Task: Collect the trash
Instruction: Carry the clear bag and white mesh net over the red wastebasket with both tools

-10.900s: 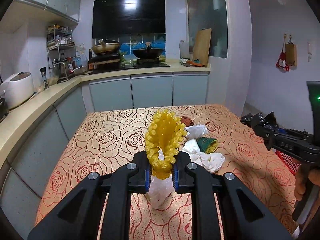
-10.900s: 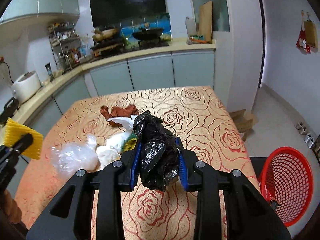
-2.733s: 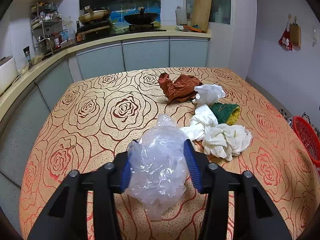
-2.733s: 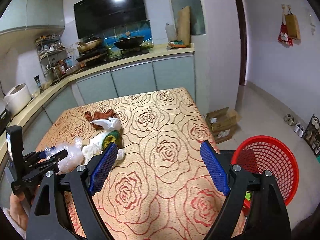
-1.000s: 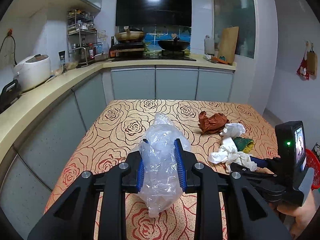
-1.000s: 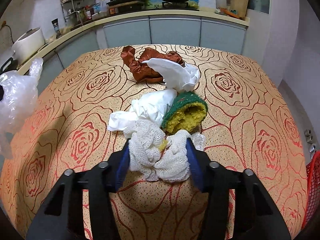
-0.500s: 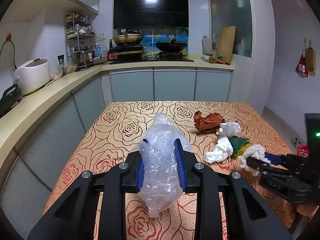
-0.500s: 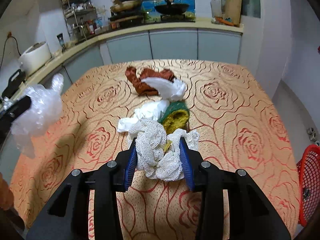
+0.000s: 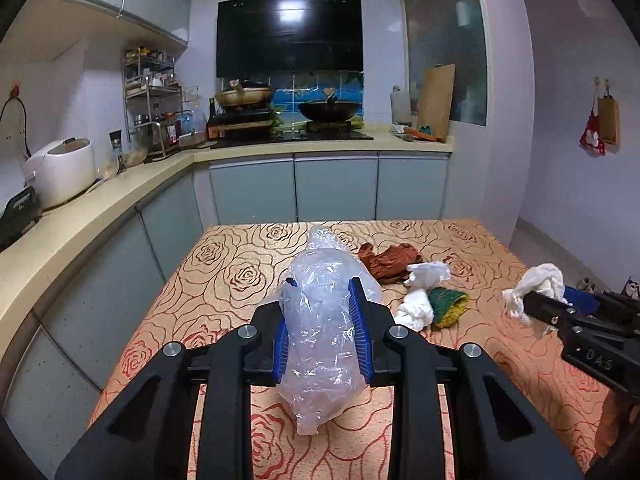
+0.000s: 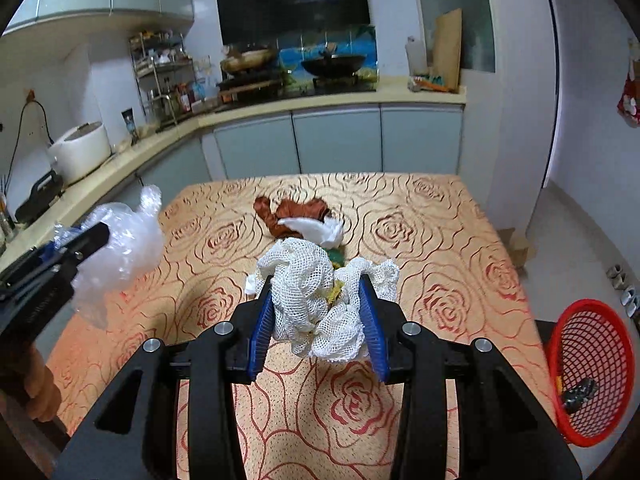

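Note:
My left gripper is shut on a crumpled clear plastic bag held above the rose-patterned table; the bag also shows at the left of the right wrist view. My right gripper is shut on a white mesh cloth, lifted off the table; the cloth appears at the right of the left wrist view. On the table lie a brown rag, white tissues and a green-yellow sponge. A red mesh basket stands on the floor at the right.
Kitchen counter runs along the left and back, with a rice cooker, rack and pans. A cardboard box sits on the floor past the table's right edge. A dark item lies in the basket. A hand grips the left gripper.
My right gripper closed on the white mesh cloth and lifted it off the table, away from the sponge and tissues. The left gripper rose slightly with the plastic bag.

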`<move>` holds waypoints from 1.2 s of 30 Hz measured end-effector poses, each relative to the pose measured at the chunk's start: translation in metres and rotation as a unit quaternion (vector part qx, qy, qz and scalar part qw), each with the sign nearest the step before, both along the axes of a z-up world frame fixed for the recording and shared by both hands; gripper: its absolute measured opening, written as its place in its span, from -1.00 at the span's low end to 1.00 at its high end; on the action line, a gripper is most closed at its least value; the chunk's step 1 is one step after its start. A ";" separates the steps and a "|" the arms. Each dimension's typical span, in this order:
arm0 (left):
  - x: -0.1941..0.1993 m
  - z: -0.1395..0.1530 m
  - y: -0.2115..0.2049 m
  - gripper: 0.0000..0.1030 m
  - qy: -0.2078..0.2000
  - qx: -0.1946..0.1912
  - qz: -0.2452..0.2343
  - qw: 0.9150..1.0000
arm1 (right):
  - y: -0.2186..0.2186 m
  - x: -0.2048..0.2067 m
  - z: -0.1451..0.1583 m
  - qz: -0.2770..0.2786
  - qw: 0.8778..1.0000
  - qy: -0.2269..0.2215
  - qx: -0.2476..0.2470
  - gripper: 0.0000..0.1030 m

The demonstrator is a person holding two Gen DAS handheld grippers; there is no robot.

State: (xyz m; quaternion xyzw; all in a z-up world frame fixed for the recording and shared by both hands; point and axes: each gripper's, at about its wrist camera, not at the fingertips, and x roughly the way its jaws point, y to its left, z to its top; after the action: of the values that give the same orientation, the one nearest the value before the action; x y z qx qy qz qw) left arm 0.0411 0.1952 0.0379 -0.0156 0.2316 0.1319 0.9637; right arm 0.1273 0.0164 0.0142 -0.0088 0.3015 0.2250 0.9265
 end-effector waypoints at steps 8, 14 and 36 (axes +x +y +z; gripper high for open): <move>-0.001 0.010 -0.019 -0.51 -0.010 0.004 -0.016 1.000 | -0.021 -0.012 0.019 -0.022 0.999 -0.025 0.008 -0.24; 0.000 0.014 -0.035 -0.51 -0.014 0.005 -0.029 0.999 | -0.041 -0.015 0.027 -0.040 0.999 -0.033 0.015 -0.24; 0.019 0.021 -0.109 -0.50 -0.023 0.010 -0.120 0.992 | -0.116 -0.026 0.032 -0.134 0.990 -0.038 0.015 -0.24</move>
State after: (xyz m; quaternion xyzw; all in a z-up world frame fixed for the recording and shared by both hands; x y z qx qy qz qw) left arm 0.0600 0.0863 0.0587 0.0192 0.2079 0.0168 0.9778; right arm 0.1011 -0.0997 0.0460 0.0366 0.2610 0.1029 0.9591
